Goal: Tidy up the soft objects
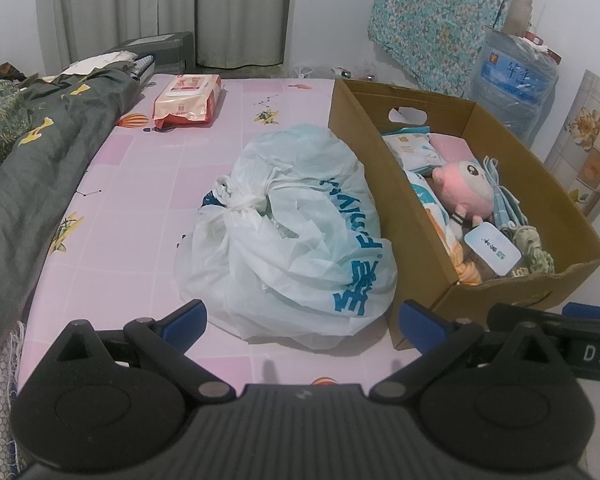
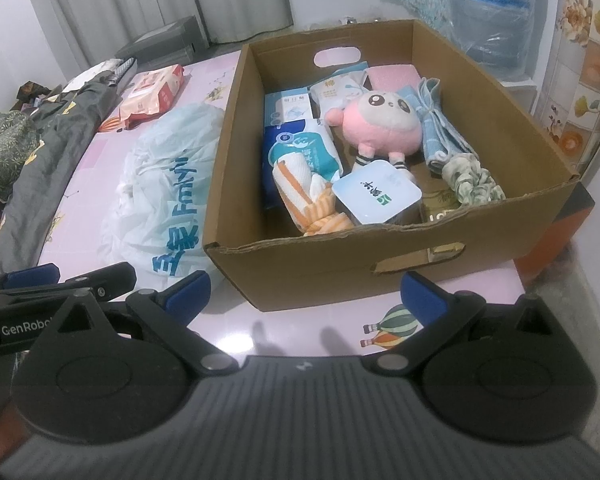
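Observation:
A knotted white plastic bag (image 1: pixel 292 232) with blue lettering lies on the pink bed sheet, just ahead of my left gripper (image 1: pixel 302 320), which stands open and empty. The same plastic bag (image 2: pixel 160 184) shows left of the box in the right wrist view. A cardboard box (image 2: pixel 380 248) holds a pink plush toy (image 2: pixel 380 124), tissue packs (image 2: pixel 300 148), a blue towel (image 2: pixel 440 128) and a floral scrunchie (image 2: pixel 472 176). My right gripper (image 2: pixel 306 294) is open and empty before the box's near wall. A red-and-white wipes pack (image 1: pixel 188 98) lies far back on the bed.
A dark grey quilt (image 1: pixel 32 168) is bunched along the bed's left side. A water jug (image 1: pixel 512 88) wrapped in plastic stands behind the box by the wall. The cardboard box (image 1: pixel 500 292) sits at the bed's right edge. Curtains hang at the back.

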